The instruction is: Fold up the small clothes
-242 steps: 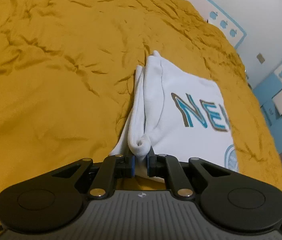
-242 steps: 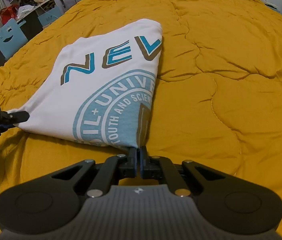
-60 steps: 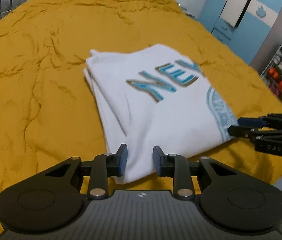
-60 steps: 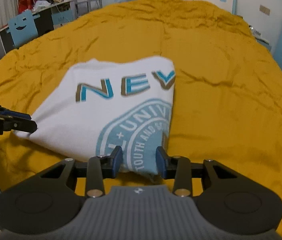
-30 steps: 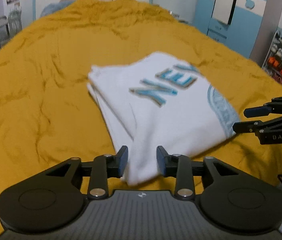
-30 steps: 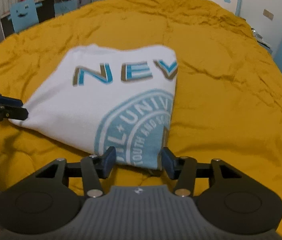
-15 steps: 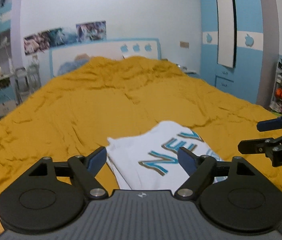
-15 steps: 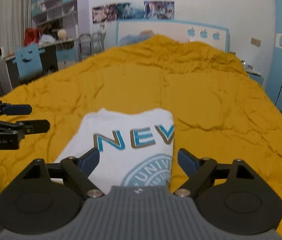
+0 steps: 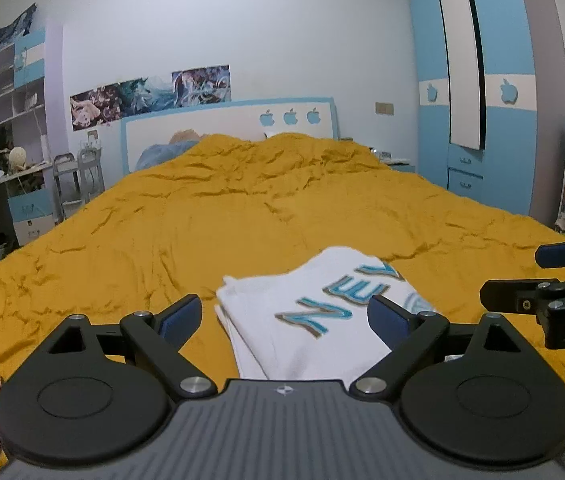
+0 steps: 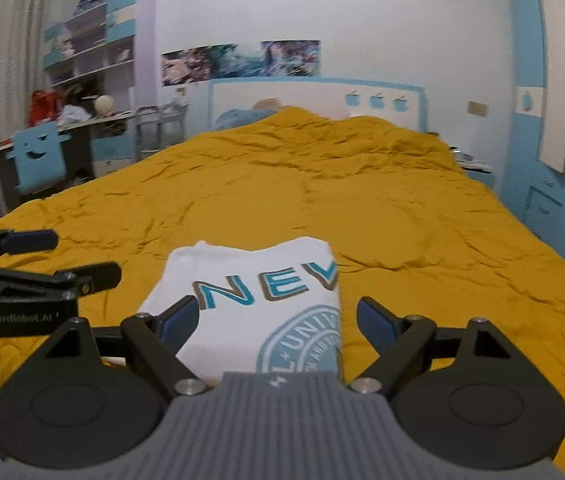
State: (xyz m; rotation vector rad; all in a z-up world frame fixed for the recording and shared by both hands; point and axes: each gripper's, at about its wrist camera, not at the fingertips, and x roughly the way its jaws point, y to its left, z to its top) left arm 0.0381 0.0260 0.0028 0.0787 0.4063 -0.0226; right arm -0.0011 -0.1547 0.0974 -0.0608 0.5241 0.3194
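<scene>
Your folded white T-shirt [image 9: 314, 316] lies flat on the mustard-yellow quilt [image 9: 162, 232] near the bed's front edge, ahead of and below both grippers. Its long axis runs away from you, with the stacked fold edges on the left. Your left gripper [image 9: 284, 318] and right gripper [image 10: 276, 318] have just spread wide with nothing pinched. Neither touches the cloth, and both hang about equally near its front corners.

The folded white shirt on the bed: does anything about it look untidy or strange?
Nothing stands out. The white shirt lies folded flat on the yellow bedspread, print facing up. Its layered edges are slightly uneven on one side, and the bedspread is wrinkled.
</scene>
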